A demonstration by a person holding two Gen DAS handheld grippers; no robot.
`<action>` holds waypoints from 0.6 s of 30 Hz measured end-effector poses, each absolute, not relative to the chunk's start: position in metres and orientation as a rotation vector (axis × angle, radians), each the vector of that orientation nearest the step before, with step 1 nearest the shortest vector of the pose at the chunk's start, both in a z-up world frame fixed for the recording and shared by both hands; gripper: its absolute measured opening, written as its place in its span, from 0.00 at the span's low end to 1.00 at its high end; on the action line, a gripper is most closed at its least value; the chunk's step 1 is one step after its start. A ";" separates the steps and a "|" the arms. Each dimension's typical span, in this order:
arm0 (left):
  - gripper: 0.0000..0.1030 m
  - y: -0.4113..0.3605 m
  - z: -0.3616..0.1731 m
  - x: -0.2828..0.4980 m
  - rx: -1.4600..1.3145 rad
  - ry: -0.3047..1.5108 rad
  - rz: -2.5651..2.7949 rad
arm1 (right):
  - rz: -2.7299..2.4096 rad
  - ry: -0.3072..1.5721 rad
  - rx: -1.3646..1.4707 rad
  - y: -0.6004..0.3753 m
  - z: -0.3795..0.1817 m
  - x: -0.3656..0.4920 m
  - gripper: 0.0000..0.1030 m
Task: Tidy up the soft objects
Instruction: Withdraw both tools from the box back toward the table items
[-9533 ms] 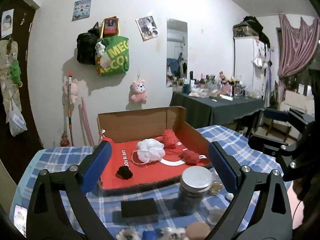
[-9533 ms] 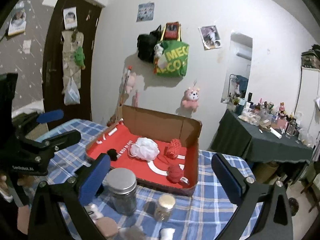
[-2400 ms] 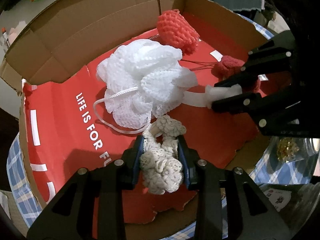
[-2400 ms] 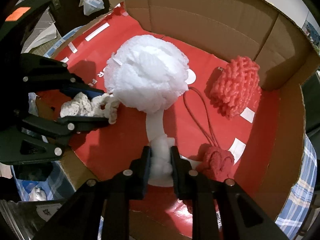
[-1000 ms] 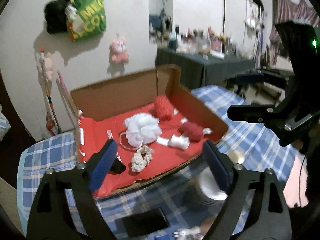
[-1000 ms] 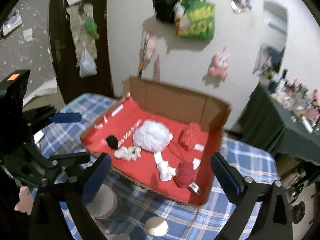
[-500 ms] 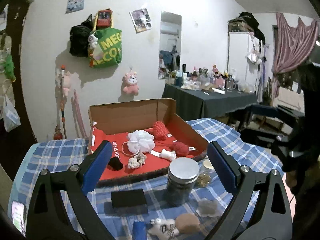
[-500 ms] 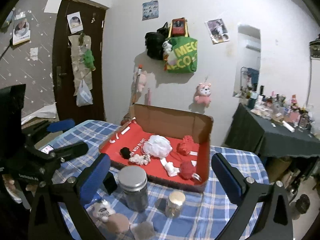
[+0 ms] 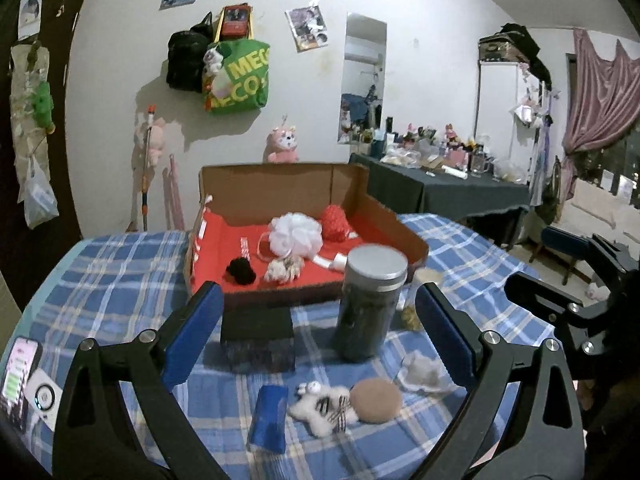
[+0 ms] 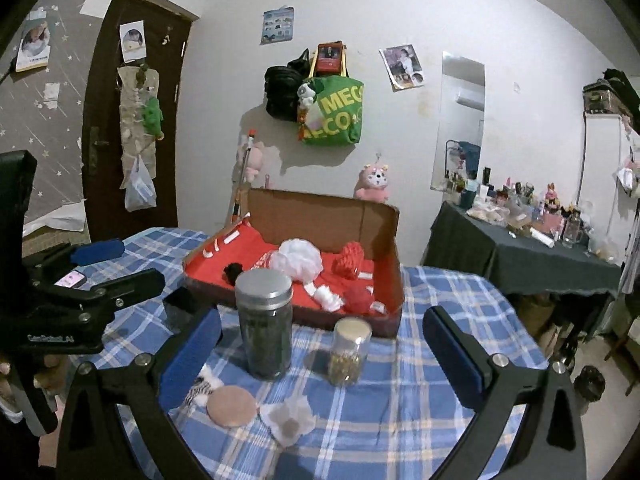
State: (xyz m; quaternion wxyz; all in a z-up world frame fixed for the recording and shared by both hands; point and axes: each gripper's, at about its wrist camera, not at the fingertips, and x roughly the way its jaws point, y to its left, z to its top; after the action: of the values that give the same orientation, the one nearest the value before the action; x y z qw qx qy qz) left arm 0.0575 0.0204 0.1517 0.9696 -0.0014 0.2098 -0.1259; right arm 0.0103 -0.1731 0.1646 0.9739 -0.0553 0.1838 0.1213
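A cardboard box point(image 9: 392, 220) with a red lining stands at the far side of the checked table. In it lie a white mesh pouf point(image 9: 296, 234), a red knitted piece point(image 9: 335, 218), a cream scrunchie point(image 9: 285, 268), a black pom point(image 9: 241, 271) and a red ball point(image 10: 358, 294). Nearer me on the cloth lie a tan round puff point(image 9: 376, 400), a striped fluffy toy point(image 9: 320, 402), a blue piece point(image 9: 269, 416) and a white pad point(image 10: 288, 420). My left gripper point(image 9: 318, 332) hangs open and empty above them. My right gripper point(image 10: 324, 356) is open and empty too.
A dark jar with a silver lid point(image 9: 370, 304) and a small jar point(image 10: 351, 350) stand between the grippers and the box. A black block point(image 9: 258, 336) sits beside them. A phone point(image 9: 18, 376) lies at the table's left edge. A dark-clothed table point(image 10: 520, 256) stands at right.
The left gripper let go of the cream scrunchie and the right let go of a white piece, both in the box. Both then drew back and sank, bringing the near items into view.
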 end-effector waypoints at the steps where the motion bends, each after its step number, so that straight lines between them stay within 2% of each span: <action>1: 0.95 0.020 0.147 0.057 -0.001 0.430 -0.250 | 0.246 0.373 -0.107 -0.173 0.161 0.009 1.00; 18: 0.95 0.015 0.073 0.063 0.027 0.614 -0.231 | 0.230 0.553 -0.039 -0.180 0.076 0.023 1.00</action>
State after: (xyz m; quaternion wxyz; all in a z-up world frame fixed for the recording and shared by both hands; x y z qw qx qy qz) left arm 0.0627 0.0155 0.0731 0.9466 0.0131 0.3016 -0.1133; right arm 0.0227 -0.1796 0.0759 0.9553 -0.0190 0.2724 0.1133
